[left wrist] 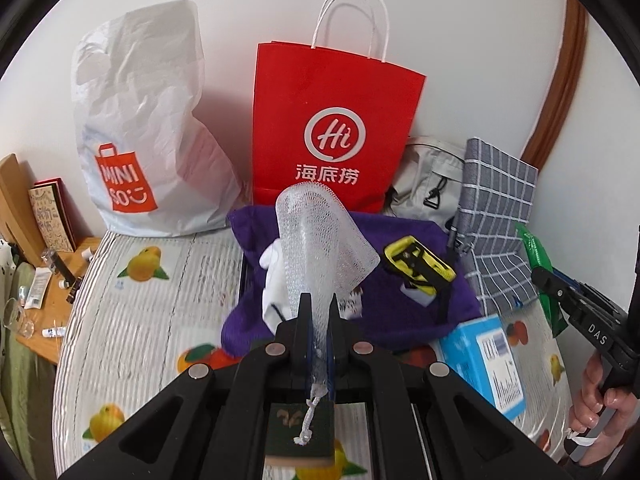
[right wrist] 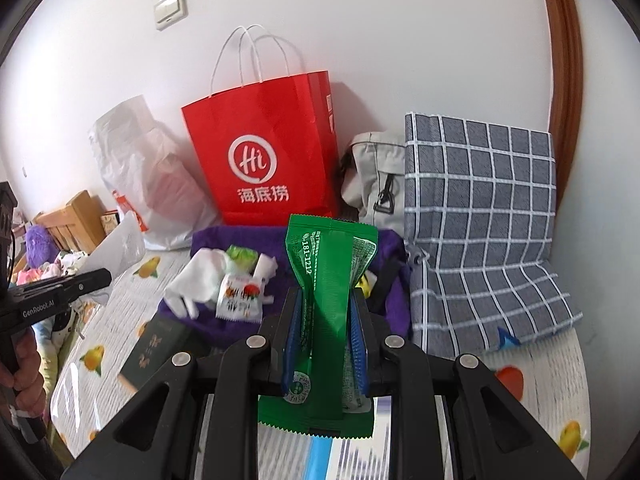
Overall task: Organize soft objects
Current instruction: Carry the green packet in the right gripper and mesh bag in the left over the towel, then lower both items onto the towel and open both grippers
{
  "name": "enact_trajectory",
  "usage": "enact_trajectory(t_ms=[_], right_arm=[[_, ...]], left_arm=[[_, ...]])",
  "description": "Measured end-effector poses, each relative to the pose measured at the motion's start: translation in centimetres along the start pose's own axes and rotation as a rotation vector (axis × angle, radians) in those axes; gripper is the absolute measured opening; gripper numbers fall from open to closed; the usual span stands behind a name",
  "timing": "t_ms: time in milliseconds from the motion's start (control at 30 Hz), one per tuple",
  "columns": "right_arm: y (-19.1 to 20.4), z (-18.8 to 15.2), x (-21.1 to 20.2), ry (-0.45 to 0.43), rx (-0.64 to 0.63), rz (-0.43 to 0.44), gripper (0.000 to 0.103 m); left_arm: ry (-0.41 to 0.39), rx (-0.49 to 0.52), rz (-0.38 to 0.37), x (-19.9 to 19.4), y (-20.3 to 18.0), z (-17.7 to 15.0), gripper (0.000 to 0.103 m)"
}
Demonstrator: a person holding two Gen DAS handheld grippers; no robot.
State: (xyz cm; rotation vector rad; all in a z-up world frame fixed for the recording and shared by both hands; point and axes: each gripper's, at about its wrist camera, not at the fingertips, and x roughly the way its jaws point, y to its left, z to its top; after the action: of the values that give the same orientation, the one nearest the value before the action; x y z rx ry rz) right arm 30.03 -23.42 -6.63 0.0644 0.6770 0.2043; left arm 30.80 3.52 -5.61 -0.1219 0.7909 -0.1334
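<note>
Behind the left gripper [left wrist: 318, 312] clamping white mesh [left wrist: 320, 236], right gripper [right wrist: 325, 312] clamping a green packet [right wrist: 328, 264], a purple cloth's [left wrist: 400, 240] contents seem half-hidden.

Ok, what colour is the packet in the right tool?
Green packet with white print, best seen in the right wrist view.

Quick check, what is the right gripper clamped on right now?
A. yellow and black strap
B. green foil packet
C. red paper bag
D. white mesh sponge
B: the right gripper has its blue pads pressed on both sides of the green foil packet; the white mesh sponge is in the left gripper.
</note>
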Motion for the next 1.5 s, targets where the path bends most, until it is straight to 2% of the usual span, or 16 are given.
enact_trajectory(t_ms=[267,533,700,867,1033,1267,1500], right_arm=[[-1.2,3.4,3.7,-0.009,0.021,0.019,0.023],[-1.3,5.7,8.2,0.019,0.010,0.031,0.023],[-1.4,5.2,10.9,0.047,0.007,0.049,0.023],[-2.4,4.3,14.0,0.119,0.025,0.061,0.023],[-3.3,3.6,16.2,0.172,0.018,0.037,0.023],[-3.8,2.7,18.5,0.244,0.006,0.016,0.024],[-3.9,2.2,19.7,0.273,0.010,0.007,0.027]], left_arm=[[0.029,0.009,-0.013,4.1,-0.3,2.7,0.005],[0.047,0.013,-0.048,7.8,-1.0,4.5,0.005],[0.079,0.036,-0.060,10.6,-1.5,5.0,0.005],[0.115,0.032,-0.060,13.4,-1.5,5.3,0.005],[0.132,0.046,-0.063,14.6,-1.4,5.1,0.005],[0.176,0.013,-0.097,16.1,-0.5,4.9,0.006],[0.196,0.002,-0.116,16.6,-0.3,4.7,0.006]])
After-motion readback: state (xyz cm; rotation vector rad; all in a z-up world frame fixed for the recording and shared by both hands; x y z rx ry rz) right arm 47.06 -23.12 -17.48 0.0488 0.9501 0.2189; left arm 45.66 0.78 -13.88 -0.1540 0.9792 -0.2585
